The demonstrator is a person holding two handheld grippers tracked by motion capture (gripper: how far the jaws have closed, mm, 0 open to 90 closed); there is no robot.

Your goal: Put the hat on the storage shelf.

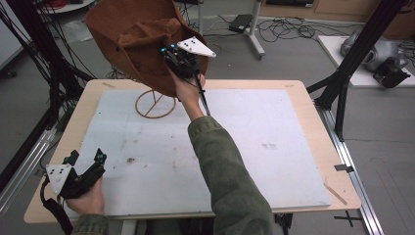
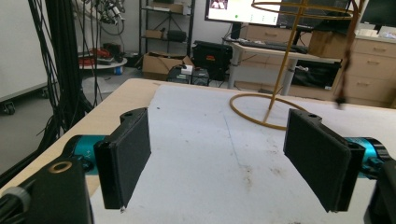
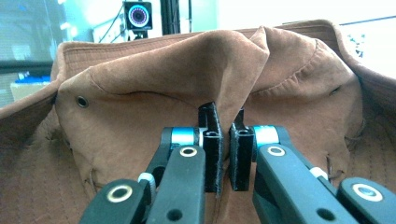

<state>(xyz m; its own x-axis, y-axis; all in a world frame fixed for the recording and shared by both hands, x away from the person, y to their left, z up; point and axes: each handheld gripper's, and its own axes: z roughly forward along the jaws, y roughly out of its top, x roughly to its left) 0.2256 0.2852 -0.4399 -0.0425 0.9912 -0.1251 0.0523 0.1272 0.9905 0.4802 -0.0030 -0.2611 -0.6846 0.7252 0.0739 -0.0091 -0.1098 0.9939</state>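
Note:
A brown suede hat (image 1: 139, 41) hangs in the air above the far left part of the table, over a thin gold wire stand (image 1: 155, 104). My right gripper (image 1: 175, 58) is shut on a fold of the hat (image 3: 163, 84), the fabric pinched between its jaws; seen from the right gripper view, my right gripper (image 3: 224, 140) has suede all around it. My left gripper (image 1: 87, 157) rests open near the table's front left corner, held low. In the left gripper view my left gripper (image 2: 219, 158) has nothing between its jaws, and the stand (image 2: 275, 100) rises ahead.
A white board (image 1: 215, 147) covers most of the wooden table (image 1: 318, 142). Black frame posts (image 1: 350, 63) stand at the right and left, with cables on the floor behind. A dark cord (image 2: 346, 56) dangles beside the stand. A sleeved forearm (image 1: 225, 166) crosses the middle.

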